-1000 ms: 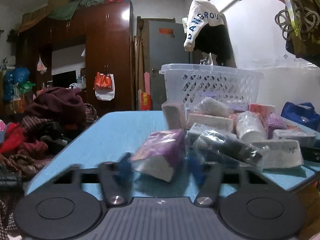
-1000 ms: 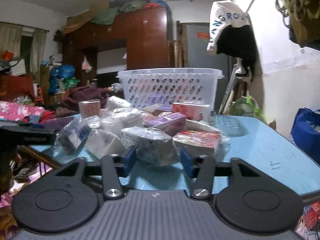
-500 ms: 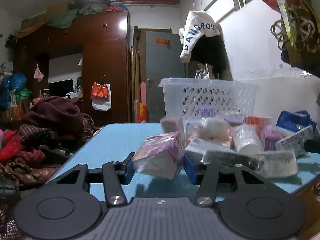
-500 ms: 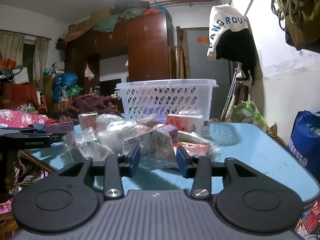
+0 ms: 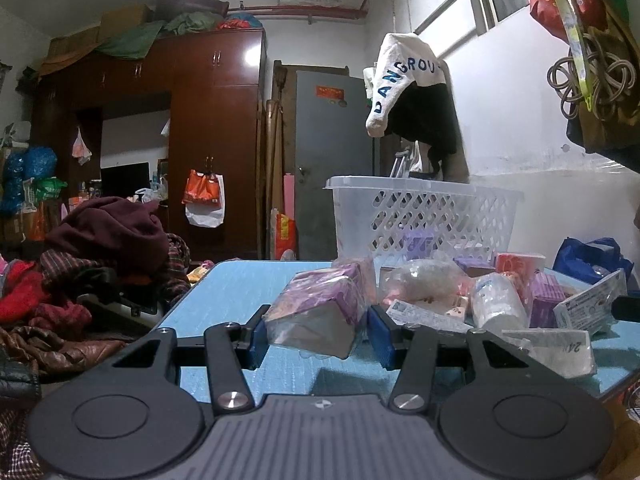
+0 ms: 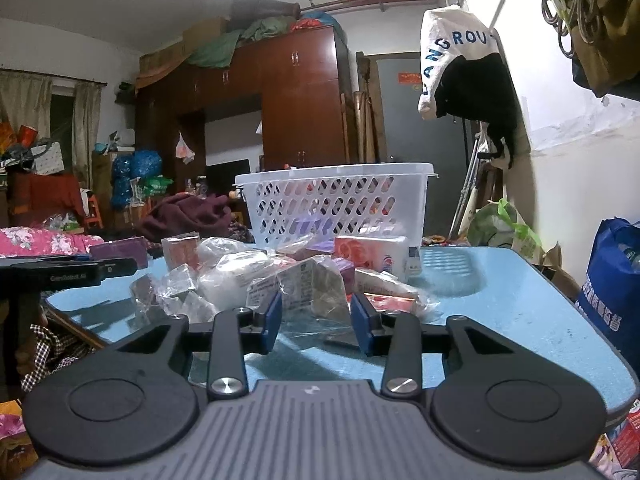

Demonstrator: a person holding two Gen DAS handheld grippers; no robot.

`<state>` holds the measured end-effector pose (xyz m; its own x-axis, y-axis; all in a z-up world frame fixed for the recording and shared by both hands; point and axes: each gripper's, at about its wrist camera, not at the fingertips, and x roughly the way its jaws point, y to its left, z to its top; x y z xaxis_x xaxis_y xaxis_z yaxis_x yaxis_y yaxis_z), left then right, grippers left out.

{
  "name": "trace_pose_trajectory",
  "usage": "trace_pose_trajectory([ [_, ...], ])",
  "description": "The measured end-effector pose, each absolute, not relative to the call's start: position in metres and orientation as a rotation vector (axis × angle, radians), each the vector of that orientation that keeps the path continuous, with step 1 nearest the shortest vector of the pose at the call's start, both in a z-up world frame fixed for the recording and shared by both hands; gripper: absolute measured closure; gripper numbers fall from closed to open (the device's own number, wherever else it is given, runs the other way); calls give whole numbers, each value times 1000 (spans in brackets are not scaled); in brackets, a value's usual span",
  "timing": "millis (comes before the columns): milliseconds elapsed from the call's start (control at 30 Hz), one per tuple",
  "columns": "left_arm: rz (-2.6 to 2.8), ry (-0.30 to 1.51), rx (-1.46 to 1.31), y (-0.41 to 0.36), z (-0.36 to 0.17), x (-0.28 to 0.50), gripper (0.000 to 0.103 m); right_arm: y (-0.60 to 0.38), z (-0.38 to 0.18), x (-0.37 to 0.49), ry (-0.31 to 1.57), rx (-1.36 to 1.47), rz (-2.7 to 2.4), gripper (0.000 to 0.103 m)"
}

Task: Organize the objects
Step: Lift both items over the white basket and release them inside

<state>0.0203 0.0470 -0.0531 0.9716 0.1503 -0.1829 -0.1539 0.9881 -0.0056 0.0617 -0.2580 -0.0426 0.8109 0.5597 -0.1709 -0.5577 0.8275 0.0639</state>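
Cluttered bedroom with a blue table (image 5: 248, 280) carrying a heap of wrapped goods. Nearest its front edge, the left gripper (image 5: 316, 334) is clenched on a purple pack (image 5: 320, 308) in clear film, the blue pads pressing its two sides; the pack appears lifted clear of the surface, its long axis running away from the viewer and tilted up at the far end. At the same edge toward the right corner, the right gripper (image 6: 316, 320) is closing on a film-wrapped packet (image 6: 312, 286) with a printed label, which stands between the pads; whether they press it yet cannot be told. Both items look light and soft, their film slippery and crinkling, so a hold across the firm middle seems safer than one on loose wrap. Behind lie further packets, then a white lattice basket (image 6: 336, 200) at the far edge, the likely destination. A brown wardrobe (image 5: 216, 140) stands beyond.
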Motion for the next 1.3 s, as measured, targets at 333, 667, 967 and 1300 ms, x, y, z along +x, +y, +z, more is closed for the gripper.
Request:
trace_pose_trajectory([
  [333,127,120,-23,50,-27,23,49,-260,-27,62,119,9,589,62],
  [667,23,51,-5,46,65,126,49,-228,64,137,-105,-22,569,62],
  [967,28,207,20,32,74,241,10,-169,74,234,56,-174,521,47],
  [1300,7,210,-38,55,33,109,9,-259,23,149,180,-26,552,0],
])
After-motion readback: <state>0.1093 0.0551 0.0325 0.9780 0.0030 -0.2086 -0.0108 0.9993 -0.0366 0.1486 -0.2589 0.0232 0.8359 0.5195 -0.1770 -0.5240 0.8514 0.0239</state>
